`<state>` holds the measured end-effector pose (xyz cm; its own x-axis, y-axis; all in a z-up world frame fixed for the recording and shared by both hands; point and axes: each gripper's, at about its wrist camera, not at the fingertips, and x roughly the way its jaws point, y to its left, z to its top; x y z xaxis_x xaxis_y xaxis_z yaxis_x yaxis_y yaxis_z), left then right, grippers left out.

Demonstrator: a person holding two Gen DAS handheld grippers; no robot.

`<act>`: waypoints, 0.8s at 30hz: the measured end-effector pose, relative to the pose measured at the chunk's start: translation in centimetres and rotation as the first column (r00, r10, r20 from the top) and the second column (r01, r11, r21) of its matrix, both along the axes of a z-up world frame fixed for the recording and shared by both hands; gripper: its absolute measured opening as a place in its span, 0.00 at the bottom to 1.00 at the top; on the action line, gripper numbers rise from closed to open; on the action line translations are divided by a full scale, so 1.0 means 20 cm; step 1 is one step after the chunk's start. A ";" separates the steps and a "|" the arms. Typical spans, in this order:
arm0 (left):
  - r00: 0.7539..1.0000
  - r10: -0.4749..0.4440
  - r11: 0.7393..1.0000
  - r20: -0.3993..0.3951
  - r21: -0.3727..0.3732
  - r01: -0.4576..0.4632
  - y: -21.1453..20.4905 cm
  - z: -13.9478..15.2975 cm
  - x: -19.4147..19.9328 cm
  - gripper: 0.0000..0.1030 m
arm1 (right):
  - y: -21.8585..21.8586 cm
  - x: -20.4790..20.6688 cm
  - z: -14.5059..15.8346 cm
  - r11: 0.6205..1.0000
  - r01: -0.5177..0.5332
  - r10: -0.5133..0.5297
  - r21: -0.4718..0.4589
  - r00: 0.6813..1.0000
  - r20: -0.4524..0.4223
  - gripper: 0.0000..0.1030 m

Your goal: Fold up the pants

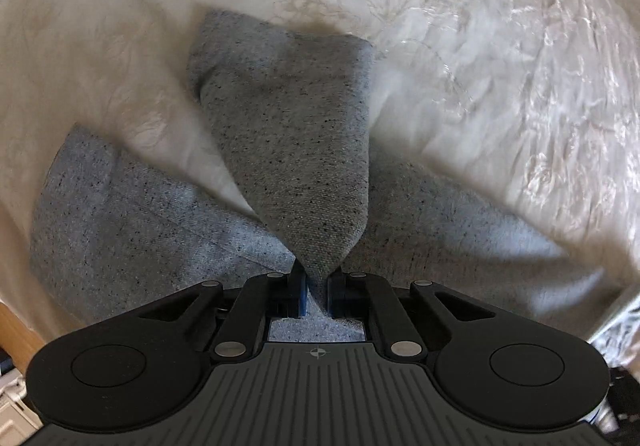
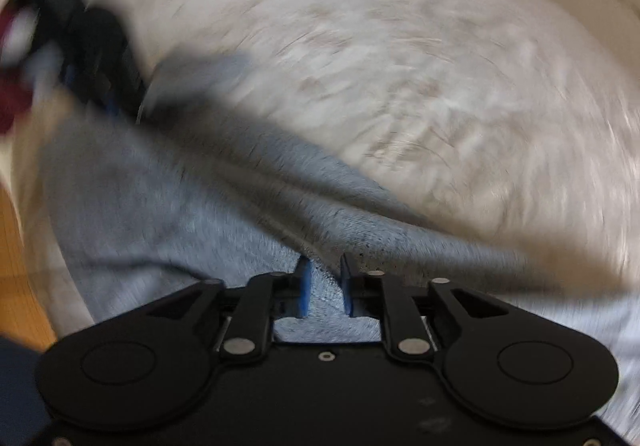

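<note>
Pants (image 1: pixel 288 150), grey knit, spread on pale embroidered bedspread (image 1: pixel 480 46). Left hand-held gripper (image 1: pixel 316 286) clamped on lifted fabric peak. Right hand-held gripper (image 2: pixel 325 286) narrow, cloth between jaws, grip unclear through blur. Mid-fold, likely. Next: carry lifted part across, lay flat, release.

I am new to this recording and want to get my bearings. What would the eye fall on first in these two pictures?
First, the grey speckled pants in the left wrist view: one part is lifted into a taut cone from the closed left claw, while the rest lies flat on the cream floral bedspread. In the heavily blurred right wrist view, the right claw has the same grey cloth between its blue pads.
</note>
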<state>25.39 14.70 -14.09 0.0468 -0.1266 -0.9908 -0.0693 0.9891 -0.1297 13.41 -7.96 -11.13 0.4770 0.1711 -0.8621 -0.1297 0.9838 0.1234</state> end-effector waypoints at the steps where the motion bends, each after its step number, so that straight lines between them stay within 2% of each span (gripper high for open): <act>1: 1.000 -0.020 1.000 0.014 0.011 0.020 -0.02 0.01 0.00 0.08 | -0.06 -0.01 0.03 0.996 0.084 -0.084 0.030 0.996 0.011 0.37; 3: 0.998 -0.049 0.999 0.036 0.022 0.048 -0.03 0.03 -0.01 0.08 | -0.20 -0.03 0.08 0.963 0.267 -0.269 0.034 0.962 0.047 0.58; 5: 0.997 -0.063 0.998 0.050 0.022 0.062 -0.05 0.03 0.00 0.08 | -0.35 -0.02 0.10 0.903 0.429 -0.428 0.010 0.902 0.061 0.60; 9: 0.994 -0.092 0.996 0.067 0.030 0.090 -0.06 0.04 0.00 0.08 | -0.64 0.08 0.07 0.753 0.657 -0.655 -0.032 0.754 0.048 0.76; 13: 0.992 -0.103 0.994 0.074 0.036 0.101 -0.06 0.04 -0.02 0.08 | -0.83 0.26 -0.03 0.629 0.769 -0.774 -0.116 0.633 0.003 0.89; 15: 0.992 -0.105 0.994 0.075 0.042 0.102 -0.06 0.03 -0.03 0.08 | -0.86 0.34 -0.11 0.583 0.798 -0.810 -0.156 0.585 -0.039 0.89; 18: 0.991 -0.106 0.994 0.078 0.049 0.102 -0.06 0.03 -0.04 0.08 | -0.90 0.47 -0.26 0.539 0.804 -0.841 -0.250 0.529 -0.112 0.89; 20: 0.991 -0.110 0.993 0.083 0.053 0.105 -0.06 0.04 -0.04 0.08 | -0.90 0.50 -0.35 0.526 0.792 -0.850 -0.310 0.502 -0.162 0.84; 21: 0.990 -0.111 0.993 0.088 0.052 0.107 -0.07 0.04 -0.04 0.08 | -0.89 0.50 -0.37 0.529 0.786 -0.848 -0.321 0.496 -0.185 0.63; 22: 0.990 -0.111 0.993 0.092 0.046 0.107 -0.07 0.05 -0.03 0.08 | -0.89 0.49 -0.38 0.534 0.788 -0.845 -0.306 0.496 -0.200 0.29; 23: 0.989 -0.110 0.994 0.096 0.041 0.106 -0.06 0.05 -0.03 0.08 | -0.89 0.43 -0.37 0.536 0.799 -0.844 -0.273 0.495 -0.207 0.15; 24: 0.989 -0.109 0.994 0.102 0.042 0.106 -0.06 0.07 -0.03 0.08 | -0.90 0.37 -0.33 0.528 0.820 -0.847 -0.223 0.490 -0.204 0.08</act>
<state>24.70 13.46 -12.74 0.1379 -0.1003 -0.9854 0.0498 0.9943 -0.0943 20.86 -25.89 -17.79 0.1182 -0.2639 -0.9573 0.7793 0.6221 -0.0752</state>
